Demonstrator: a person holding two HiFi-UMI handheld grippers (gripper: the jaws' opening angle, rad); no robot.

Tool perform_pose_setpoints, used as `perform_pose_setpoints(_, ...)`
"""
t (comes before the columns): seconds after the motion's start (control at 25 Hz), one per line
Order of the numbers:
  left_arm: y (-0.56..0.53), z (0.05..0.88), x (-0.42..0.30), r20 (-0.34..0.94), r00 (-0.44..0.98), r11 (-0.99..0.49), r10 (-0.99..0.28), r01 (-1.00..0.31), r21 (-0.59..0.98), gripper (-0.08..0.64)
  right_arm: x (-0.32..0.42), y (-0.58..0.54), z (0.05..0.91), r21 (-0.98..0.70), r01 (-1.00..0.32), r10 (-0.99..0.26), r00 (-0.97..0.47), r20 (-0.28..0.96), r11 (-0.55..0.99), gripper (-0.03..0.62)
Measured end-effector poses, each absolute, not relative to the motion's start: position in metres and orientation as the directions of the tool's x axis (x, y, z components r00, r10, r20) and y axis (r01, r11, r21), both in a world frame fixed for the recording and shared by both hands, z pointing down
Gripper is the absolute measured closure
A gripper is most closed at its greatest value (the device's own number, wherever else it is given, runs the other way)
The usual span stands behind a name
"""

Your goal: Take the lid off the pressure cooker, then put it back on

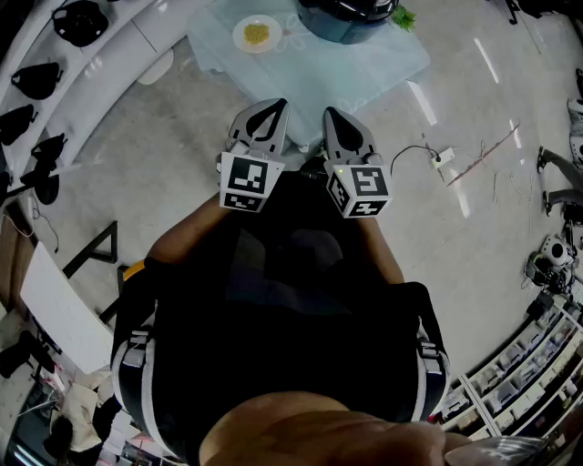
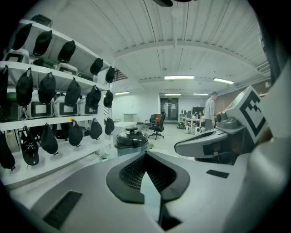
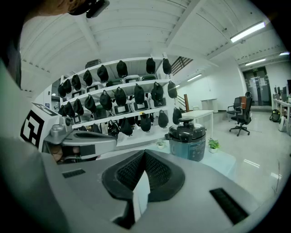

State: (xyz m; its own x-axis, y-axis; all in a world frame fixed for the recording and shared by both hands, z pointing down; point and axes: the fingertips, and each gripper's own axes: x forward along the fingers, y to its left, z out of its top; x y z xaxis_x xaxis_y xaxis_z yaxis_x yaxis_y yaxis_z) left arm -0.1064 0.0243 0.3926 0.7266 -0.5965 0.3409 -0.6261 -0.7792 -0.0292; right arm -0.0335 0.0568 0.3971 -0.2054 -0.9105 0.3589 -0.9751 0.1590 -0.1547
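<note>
The pressure cooker (image 1: pixel 351 18) stands on a table covered with a pale cloth (image 1: pixel 364 73), far ahead of both grippers. Its black lid (image 3: pixel 187 126) with a knob sits on the blue-grey body (image 3: pixel 190 148). The left gripper view shows the cooker (image 2: pixel 132 141) small and distant. My left gripper (image 1: pixel 271 106) and right gripper (image 1: pixel 335 116) are held side by side close to the person's chest, well short of the table. Both are shut with nothing between the pads, as seen on the left gripper (image 2: pixel 145 155) and the right gripper (image 3: pixel 144 154) in their own views.
A small plate of yellow food (image 1: pixel 257 34) and a potted plant (image 3: pixel 213 144) share the table. Shelves of black caps (image 3: pixel 122 107) run along the left. A cable (image 1: pixel 437 157) lies on the floor at right. Office chairs (image 3: pixel 241 116) and a standing person (image 2: pixel 210 109) are far off.
</note>
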Motion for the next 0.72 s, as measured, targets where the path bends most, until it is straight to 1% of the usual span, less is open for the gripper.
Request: perform_pose_setpoints(0.72, 0.009, 0.382, -0.094, 0.328, 0.743, -0.788, -0.583, -0.616, -0.006, 0.552, -0.023, 0.038, 0.383, -0.145, -0.976, -0.913, -0.204, 0.354, 0.162, 0.577)
